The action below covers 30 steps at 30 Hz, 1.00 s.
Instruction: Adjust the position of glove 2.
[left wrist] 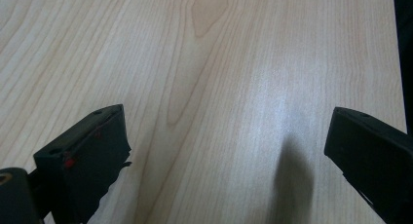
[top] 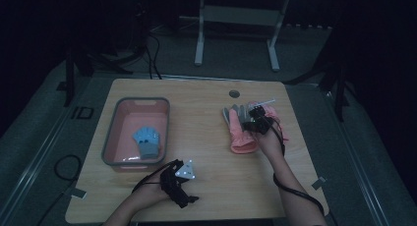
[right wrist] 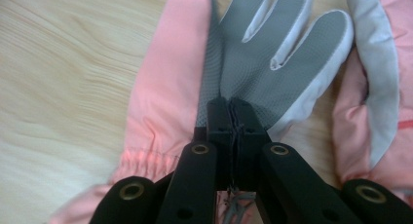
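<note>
The pink glove (right wrist: 165, 87) is lying palm up on the desk (top: 211, 152), directly under the right hand-held gripper (right wrist: 233, 107), whose jaws are pinching shut on the grey palm fabric. The pinch is looking shallow, so the fabric could be slipping free on a lift, or dragging the second pink glove (right wrist: 384, 87) lying just beside it. The right hand is reaching forward, angled down. The left hand-held gripper (left wrist: 224, 151) is resting open over bare desk, near a pink bin (top: 113, 137) holding a blue glove (top: 147, 140).

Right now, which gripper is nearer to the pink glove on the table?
Right. The right gripper is shut on the pink glove, pinching its grey palm. The left gripper sits open near the table's front edge, apart from it.
</note>
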{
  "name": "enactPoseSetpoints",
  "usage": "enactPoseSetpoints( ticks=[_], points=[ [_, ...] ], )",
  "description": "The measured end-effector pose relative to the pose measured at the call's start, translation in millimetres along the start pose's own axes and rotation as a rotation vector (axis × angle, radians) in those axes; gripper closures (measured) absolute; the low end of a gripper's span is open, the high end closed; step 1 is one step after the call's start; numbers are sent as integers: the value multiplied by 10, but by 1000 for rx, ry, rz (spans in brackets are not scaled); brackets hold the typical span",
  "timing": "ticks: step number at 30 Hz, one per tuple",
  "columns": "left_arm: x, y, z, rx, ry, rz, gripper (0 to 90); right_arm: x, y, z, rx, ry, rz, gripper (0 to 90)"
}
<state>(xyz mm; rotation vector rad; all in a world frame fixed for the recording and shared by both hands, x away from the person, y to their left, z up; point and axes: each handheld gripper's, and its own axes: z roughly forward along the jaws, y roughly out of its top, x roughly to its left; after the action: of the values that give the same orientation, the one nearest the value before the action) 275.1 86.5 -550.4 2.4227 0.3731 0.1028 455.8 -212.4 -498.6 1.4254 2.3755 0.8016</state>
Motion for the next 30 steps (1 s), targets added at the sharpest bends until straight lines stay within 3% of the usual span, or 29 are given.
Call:
enactPoseSetpoints(
  ticks=[6, 9, 13, 16, 20, 23, 28, 30],
  points=[
    [-4, -11, -3, 7, 5, -1, 26, 287, -62, -279, -68, 34, 94, 884],
    [4, -19, -23, 3, 8, -1, 26, 409, -118, -380, -93, 47, 113, 885],
    [1, -13, -37, 1, 13, 0, 25, 599, -209, -476, -107, 32, 100, 884],
    [-5, -3, -44, -1, 14, 5, 26, 659, -284, -508, -122, 28, 125, 884],
    [-10, 3, -43, -1, 14, 10, 26, 736, -404, -483, -131, 26, 171, 884],
    [-19, 7, -45, -1, 12, 12, 25, 833, -561, -363, -112, 32, 199, 884],
    [-33, 1, -46, -1, 12, 13, 26, 863, -674, -190, -73, -9, 187, 881],
    [-29, -6, -48, -5, 12, 10, 26, 838, -698, -169, -76, 0, 198, 878]
  ],
)
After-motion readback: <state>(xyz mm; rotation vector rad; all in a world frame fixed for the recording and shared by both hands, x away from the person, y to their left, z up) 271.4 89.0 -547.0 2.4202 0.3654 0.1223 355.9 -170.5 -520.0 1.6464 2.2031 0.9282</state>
